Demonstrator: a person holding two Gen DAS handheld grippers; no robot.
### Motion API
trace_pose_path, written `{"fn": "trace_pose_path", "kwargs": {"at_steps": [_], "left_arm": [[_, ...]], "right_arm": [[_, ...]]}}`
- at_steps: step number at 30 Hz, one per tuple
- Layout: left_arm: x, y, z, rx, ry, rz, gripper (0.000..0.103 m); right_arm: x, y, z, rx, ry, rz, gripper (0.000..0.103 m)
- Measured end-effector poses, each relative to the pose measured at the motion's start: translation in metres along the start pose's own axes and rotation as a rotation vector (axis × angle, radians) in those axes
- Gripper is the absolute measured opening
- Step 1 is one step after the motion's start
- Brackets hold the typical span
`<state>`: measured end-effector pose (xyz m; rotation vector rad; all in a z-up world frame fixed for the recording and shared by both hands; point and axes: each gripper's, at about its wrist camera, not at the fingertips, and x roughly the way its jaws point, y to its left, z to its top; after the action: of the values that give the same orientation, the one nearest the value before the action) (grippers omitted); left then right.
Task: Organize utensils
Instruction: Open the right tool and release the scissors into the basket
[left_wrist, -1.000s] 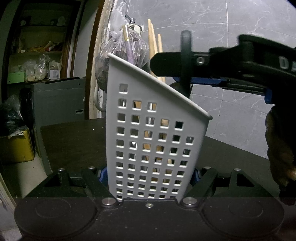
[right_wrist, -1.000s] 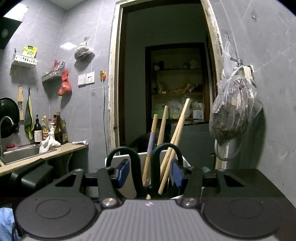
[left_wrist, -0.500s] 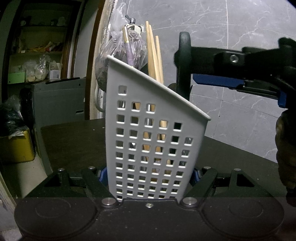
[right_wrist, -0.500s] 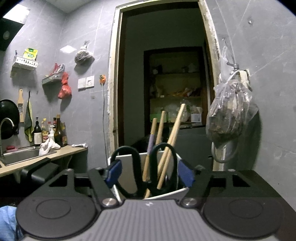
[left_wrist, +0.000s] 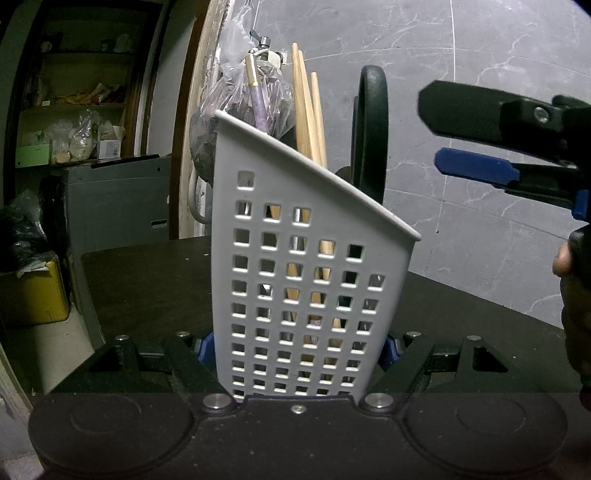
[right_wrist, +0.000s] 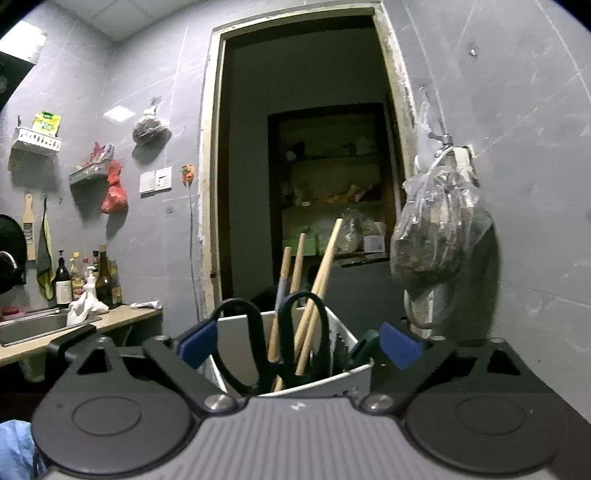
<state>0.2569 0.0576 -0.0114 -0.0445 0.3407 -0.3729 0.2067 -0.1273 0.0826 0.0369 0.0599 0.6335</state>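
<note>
A white perforated utensil holder stands on the dark table, and my left gripper is shut on its lower sides. Wooden chopsticks, a purple-handled utensil and black scissors stick out of its top. In the right wrist view the scissors stand handles-up in the holder beside the chopsticks. My right gripper is opening, its blue pads wide on either side and clear of the handles. From the left wrist view the right gripper hovers to the holder's right.
A plastic bag hangs on the tiled wall beside the doorway. A counter with a sink and bottles is at the left. The dark table spreads around the holder. A hand holds the right gripper.
My right gripper's jaws have spread off the scissors handles and it has drawn back from the holder. The scissors stay in the holder. The left gripper has not moved.
</note>
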Motion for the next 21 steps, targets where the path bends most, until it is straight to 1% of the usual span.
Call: {"fn": "trace_pose_path", "kwargs": {"at_steps": [5,21], "left_arm": [[-0.001,0.000,0.000,0.000,-0.001,-0.001,0.079],[-0.002,0.002,0.000,0.002,-0.003,0.000,0.081]], "right_arm": [[-0.005,-0.004,-0.002,0.023,-0.017,-0.029,0.102],[-0.020,-0.011,-0.010,0.076,-0.035,-0.080,0.103]]}}
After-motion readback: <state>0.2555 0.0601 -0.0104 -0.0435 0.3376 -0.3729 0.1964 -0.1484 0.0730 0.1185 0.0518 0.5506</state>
